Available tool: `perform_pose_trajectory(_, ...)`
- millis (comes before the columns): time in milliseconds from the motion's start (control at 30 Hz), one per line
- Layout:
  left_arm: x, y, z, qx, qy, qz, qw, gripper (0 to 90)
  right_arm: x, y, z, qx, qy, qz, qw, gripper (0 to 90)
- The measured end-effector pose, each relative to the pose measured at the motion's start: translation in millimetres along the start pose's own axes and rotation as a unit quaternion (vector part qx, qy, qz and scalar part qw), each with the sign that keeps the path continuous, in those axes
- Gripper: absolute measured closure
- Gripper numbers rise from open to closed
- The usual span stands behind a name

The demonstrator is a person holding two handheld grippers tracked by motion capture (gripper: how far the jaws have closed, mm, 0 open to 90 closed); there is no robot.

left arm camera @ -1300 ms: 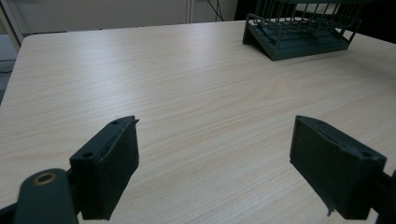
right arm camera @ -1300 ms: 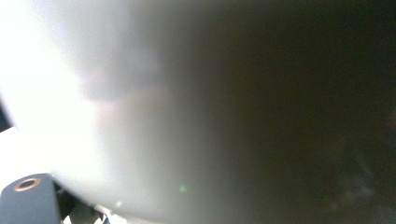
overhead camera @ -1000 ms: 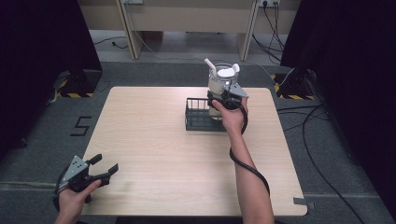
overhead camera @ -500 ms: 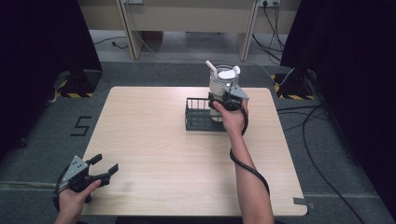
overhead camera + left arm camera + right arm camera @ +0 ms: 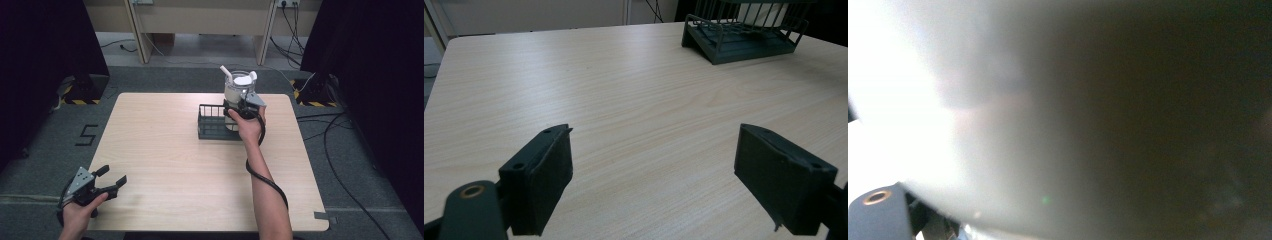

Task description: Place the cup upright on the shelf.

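Note:
A translucent jug (image 5: 239, 90) with a white lid stands up out of the right end of a dark wire rack (image 5: 212, 125) at the back of the table. My right gripper (image 5: 242, 107) is against the jug's near side and grips it; the hand and jug hide the jaws. In the right gripper view the jug's pale wall (image 5: 998, 125) is a close blur. My left gripper (image 5: 112, 176) rests at the table's front left corner, open with nothing in it. In the left gripper view its jaws (image 5: 654, 175) stand wide over bare wood, and the rack (image 5: 744, 40) is far off.
The light wooden table (image 5: 165, 150) lies between the two grippers. A black cable (image 5: 265, 180) runs along the right forearm. Beyond the table are desk legs, floor cables and dark curtains on both sides.

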State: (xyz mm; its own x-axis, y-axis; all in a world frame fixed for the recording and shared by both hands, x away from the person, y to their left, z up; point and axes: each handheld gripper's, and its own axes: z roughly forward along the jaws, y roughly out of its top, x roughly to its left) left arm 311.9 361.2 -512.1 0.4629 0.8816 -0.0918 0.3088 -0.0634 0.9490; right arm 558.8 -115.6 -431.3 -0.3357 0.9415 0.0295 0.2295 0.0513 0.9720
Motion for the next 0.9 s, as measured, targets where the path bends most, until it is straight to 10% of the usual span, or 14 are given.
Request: perform_pose_trajectory(900,-1.0,0.2,0.2,0.001,-0.002,0.003,1.0,14.9,-0.2,-16.4,-1.6,-0.035,0.018,0.008,0.9992,7.1)
